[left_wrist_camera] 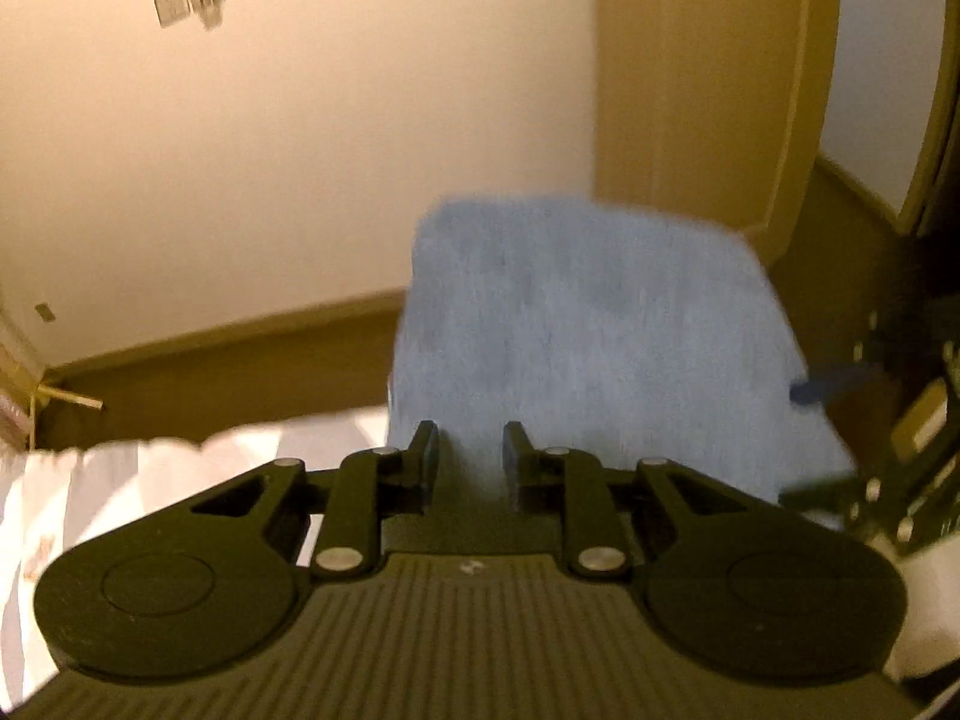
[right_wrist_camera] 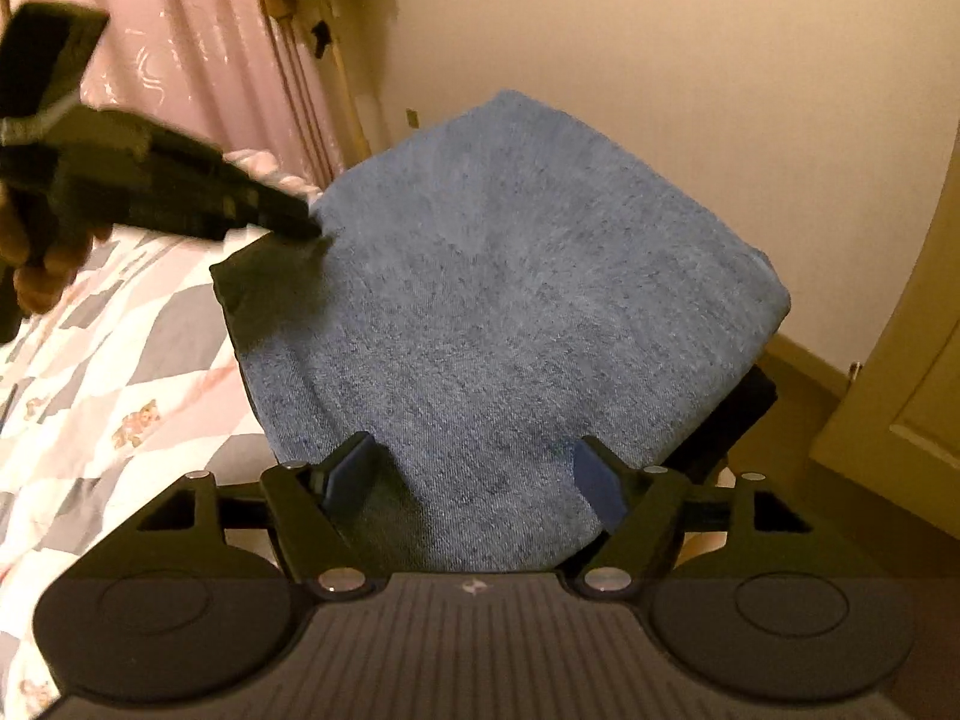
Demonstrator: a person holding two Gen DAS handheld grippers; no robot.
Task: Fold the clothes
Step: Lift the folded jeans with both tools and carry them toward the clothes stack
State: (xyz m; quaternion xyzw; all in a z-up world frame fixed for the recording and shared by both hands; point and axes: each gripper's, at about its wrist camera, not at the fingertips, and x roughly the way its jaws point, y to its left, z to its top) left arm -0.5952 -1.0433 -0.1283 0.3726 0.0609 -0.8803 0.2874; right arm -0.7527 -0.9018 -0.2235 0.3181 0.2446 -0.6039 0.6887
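Note:
A folded blue garment (right_wrist_camera: 510, 300) fills the middle of the right wrist view, and a darker layer (right_wrist_camera: 738, 420) shows under its right edge. My right gripper (right_wrist_camera: 474, 462) stands open and wide, with the flat near end of the cloth between its fingers and no bunching. My left gripper (right_wrist_camera: 300, 222), held by a hand (right_wrist_camera: 42, 264), reaches in from the upper left and bites the cloth's left corner. In the left wrist view the left gripper (left_wrist_camera: 469, 432) is shut on the blue garment (left_wrist_camera: 588, 330). One of the right gripper's pads (left_wrist_camera: 831, 384) shows at the cloth's right edge.
A bed with a patchwork quilt (right_wrist_camera: 120, 372) lies under and left of the garment, and its edge (left_wrist_camera: 150, 480) borders dark floor (left_wrist_camera: 240, 378). A pink curtain (right_wrist_camera: 198, 60) hangs at the far left. A cream wall and a wooden door (left_wrist_camera: 690, 90) stand beyond.

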